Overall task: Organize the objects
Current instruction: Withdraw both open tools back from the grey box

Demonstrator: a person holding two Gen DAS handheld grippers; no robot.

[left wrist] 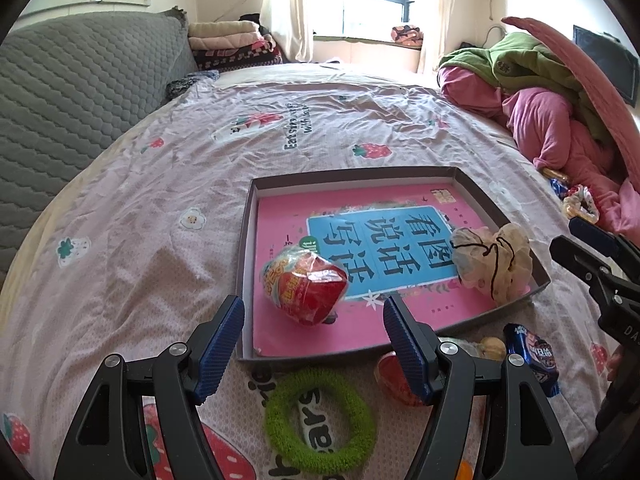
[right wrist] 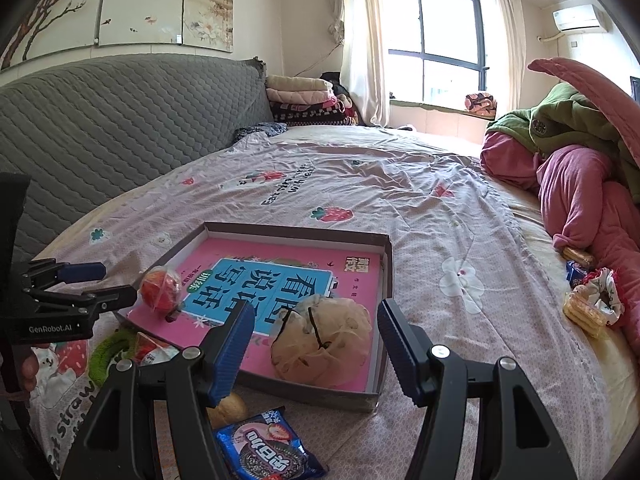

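Nearest the lens, a green fuzzy ring (left wrist: 320,420) is seen lying on the strawberry-print bedsheet (left wrist: 140,248), just below the spread fingers of the left claw (left wrist: 314,320), which is held open and empty at the near edge of a shallow grey box lid (left wrist: 245,264). Inside the lid, a pink book (left wrist: 360,320) with a blue title panel is laid flat; a red snack packet (left wrist: 306,290) is set on its near left part, and a beige mesh pouch (left wrist: 494,256) with a dark drawstring is set at its near right corner, against the lid's wall. Outside the lid, just beside its near edge, a red wrapped sweet (left wrist: 390,372), a small round bun (left wrist: 492,346) and a blue cookie packet (left wrist: 532,354) are seen on the sheet.

From the right wrist view, the right claw (right wrist: 316,338) is likewise shown open and empty, its blue pads framing the mesh pouch (right wrist: 320,340) without touching it; the blue cookie packet (right wrist: 268,448) lies on the sheet below it. The left claw (right wrist: 104,280) is seen from the side near the red snack packet (right wrist: 160,288). Well apart at the right, more snack packets (right wrist: 588,304) are piled against pink and green bedding (right wrist: 580,184)
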